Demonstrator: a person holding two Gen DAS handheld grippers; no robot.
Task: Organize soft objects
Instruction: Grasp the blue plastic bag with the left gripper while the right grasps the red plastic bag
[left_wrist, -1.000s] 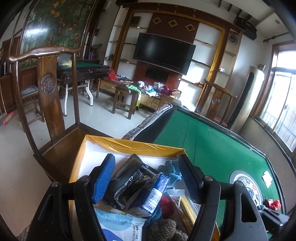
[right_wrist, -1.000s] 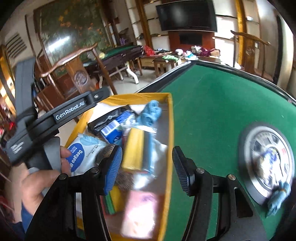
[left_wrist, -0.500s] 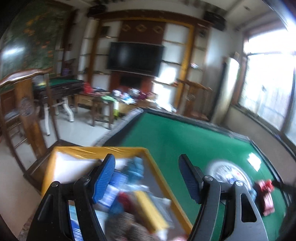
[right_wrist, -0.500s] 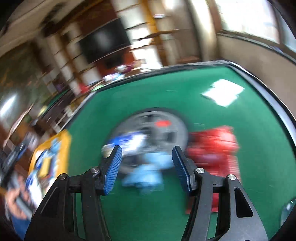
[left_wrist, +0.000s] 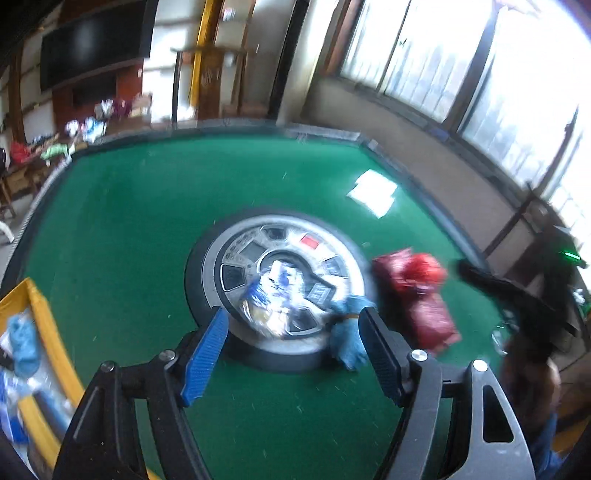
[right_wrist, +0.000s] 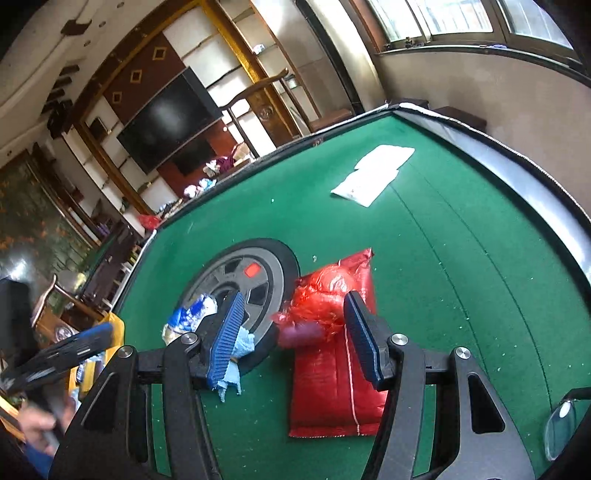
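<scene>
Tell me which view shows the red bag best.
Right wrist view: the red bag lies sharp and nearly whole on the green felt, just ahead of the open right tool. The left wrist view shows it smaller and motion-blurred.

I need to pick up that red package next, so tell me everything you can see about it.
The red package is a flat, glossy rectangular pouch, plastic by its look, with a thin white line along its length. It lies on the green table beside the round centre hub. A crumpled red plastic bag rests on its far end. The right tongs, open, hover over it without gripping.

Both wrist views look down across the green table (left_wrist: 129, 221), sharing its hub (right_wrist: 258, 273).
</scene>
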